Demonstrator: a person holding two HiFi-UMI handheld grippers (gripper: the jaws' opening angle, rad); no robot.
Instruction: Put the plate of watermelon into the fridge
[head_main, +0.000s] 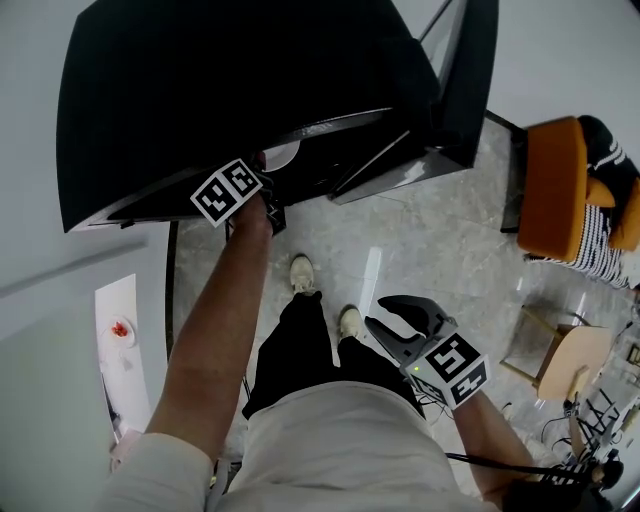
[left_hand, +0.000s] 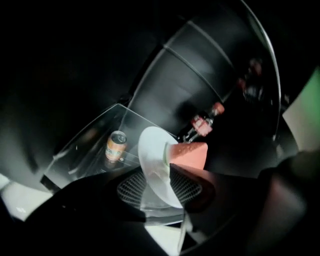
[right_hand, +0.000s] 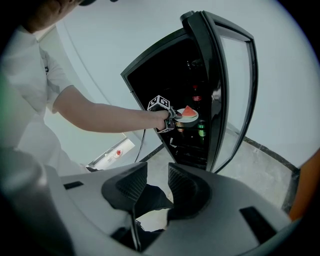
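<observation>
Plate (left_hand: 154, 155) in the fridge (head_main: 200, 100)
Your left tongs (left_hand: 156, 181) gape round its rim (left_hand: 142, 150); right tongs (right_hand: 157, 182) gape empty; plate looks stiff, slick; pinch the rim.

The left arm (head_main: 215, 330) reaches forward, forearm bare, and the left tongs (left_hand: 165, 195) have their jaws apart. The right tongs (right_hand: 157, 176) hang low by the thigh — parted, empty.

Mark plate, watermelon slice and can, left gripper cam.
plate (left_hand: 151, 162): left gripper view, white face.
watermelon slice (left_hand: 191, 156): left gripper view, red flesh.
can (left_hand: 116, 145): left gripper view, orange side.
</observation>
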